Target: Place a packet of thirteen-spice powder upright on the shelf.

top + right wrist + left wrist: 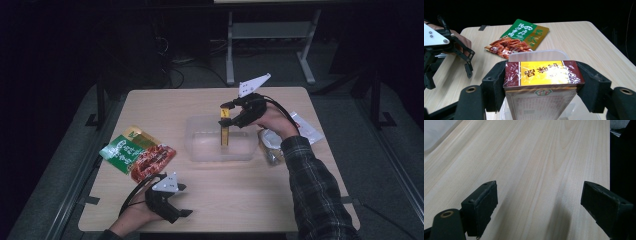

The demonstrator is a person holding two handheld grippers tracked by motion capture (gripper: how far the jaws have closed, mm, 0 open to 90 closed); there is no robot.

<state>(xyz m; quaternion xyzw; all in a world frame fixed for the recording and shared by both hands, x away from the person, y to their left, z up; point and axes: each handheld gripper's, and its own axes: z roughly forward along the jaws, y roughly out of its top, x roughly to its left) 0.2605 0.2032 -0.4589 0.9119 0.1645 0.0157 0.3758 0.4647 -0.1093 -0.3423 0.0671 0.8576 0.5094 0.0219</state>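
Taking the clear plastic container (220,142) at the middle of the wooden table (240,200) as the landmark, nearest the person on its left side sits the left gripper (186,200), resting low on the tabletop well short of the container. In the left gripper view its jaws stand wide apart with nothing but bare wood between them.

Beyond that, just left of the container, lie two snack pouches, overlapping: a green one (120,151) and a red one (152,161). On the container's right side lie two more clear-wrapped packets, one (270,145) touching or almost touching its wall, the other (305,127) farther out near the table edge.

Directly over the container hangs the right gripper (226,113), its jaws clamped on the two sides of a maroon-and-yellow box (225,131), held upright with its lower end already inside the container; in the right gripper view the pads (495,85) press on the box (544,75) above the container's rim (536,55).

The step in hand looks like packing the box into the container. The next move probably calls for lowering it until it rests on the bottom, then parting the jaws and lifting clear.

Count: one container, one box, two pouches, two wrapped packets, two grippers.
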